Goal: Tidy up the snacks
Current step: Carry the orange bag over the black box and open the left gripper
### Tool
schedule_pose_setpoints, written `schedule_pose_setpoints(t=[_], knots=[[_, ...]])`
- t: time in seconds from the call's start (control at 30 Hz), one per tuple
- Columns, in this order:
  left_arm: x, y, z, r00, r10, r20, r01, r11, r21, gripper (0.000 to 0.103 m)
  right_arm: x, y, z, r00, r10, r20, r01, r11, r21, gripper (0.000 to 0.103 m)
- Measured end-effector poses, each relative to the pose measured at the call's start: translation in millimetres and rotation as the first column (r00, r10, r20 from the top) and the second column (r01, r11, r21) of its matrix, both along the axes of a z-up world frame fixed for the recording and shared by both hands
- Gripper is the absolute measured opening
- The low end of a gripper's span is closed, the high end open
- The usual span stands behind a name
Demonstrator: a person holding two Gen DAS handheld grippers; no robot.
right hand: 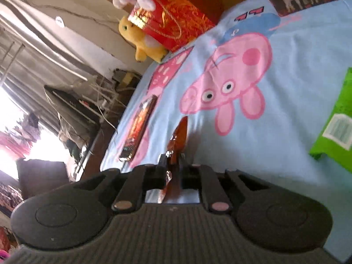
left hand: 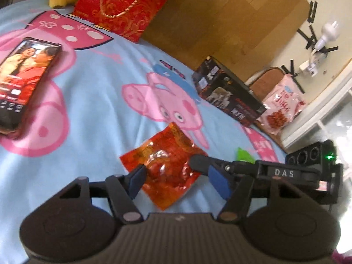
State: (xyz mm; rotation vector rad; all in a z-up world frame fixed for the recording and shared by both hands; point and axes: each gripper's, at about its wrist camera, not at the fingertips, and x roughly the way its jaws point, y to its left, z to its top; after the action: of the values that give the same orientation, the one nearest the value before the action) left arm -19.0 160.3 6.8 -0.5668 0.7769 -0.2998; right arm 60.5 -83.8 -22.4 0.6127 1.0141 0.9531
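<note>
- The right gripper (right hand: 173, 165) has its jaws pinched shut on the edge of a red snack packet (left hand: 164, 167); in the right wrist view the packet shows edge-on between the fingers.
- The left gripper (left hand: 173, 176) stands about half open, one pad on either side of the same red snack packet, which appears just above the blue cartoon bedsheet (left hand: 92, 92); its pads do not seem to press on the packet, so it holds nothing.
- The sorting looks barely begun: snacks are scattered, with no clear gathered pile in view.
- Still loose are a pink snack bag (left hand: 281, 107) off the bed's far side beside a dark box (left hand: 228, 94), and a green packet (right hand: 336, 118) lying flat near the right gripper.
- A red gift bag (left hand: 123, 6) stands at the far end of the bed and may be where the snacks belong, though that is only a guess.
- A phone (left hand: 24, 81) with its screen lit lies on the sheet well to the left, and a yellow plush toy (right hand: 143, 41) sits by the gift bag.
- Between the packet and the gift bag the sheet is bare, so nothing appears to block the way.
</note>
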Motion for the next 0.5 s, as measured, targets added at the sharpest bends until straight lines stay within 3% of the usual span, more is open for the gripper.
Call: schedule_pose_setpoints(t=[0.13, 0.23, 0.37, 0.47, 0.5], knots=[[8, 0, 0, 1.000, 0.006, -0.015, -0.006, 0.999, -0.033, 0.070, 5, -36, -4, 0.989, -0.130, -0.068, 0.135, 0.989, 0.066, 0.011], [22, -5, -3, 0.998, -0.028, -0.048, 0.022, 0.993, -0.112, 0.077, 8, -68, -8, 0.969, -0.202, -0.141, 0.222, 0.965, 0.141, 0.011], [44, -25, -6, 0.992, -0.105, -0.063, 0.090, 0.974, -0.209, 0.077, 7, -97, -14, 0.942, -0.248, -0.225, 0.305, 0.914, 0.267, 0.011], [62, -40, -1, 0.987, -0.156, -0.044, 0.139, 0.954, -0.267, 0.063, 5, -111, -14, 0.931, -0.267, -0.249, 0.338, 0.889, 0.309, 0.011], [70, -45, 2, 0.984, -0.173, -0.039, 0.156, 0.951, -0.265, 0.042, 6, -114, -13, 0.931, -0.267, -0.248, 0.338, 0.887, 0.315, 0.011]])
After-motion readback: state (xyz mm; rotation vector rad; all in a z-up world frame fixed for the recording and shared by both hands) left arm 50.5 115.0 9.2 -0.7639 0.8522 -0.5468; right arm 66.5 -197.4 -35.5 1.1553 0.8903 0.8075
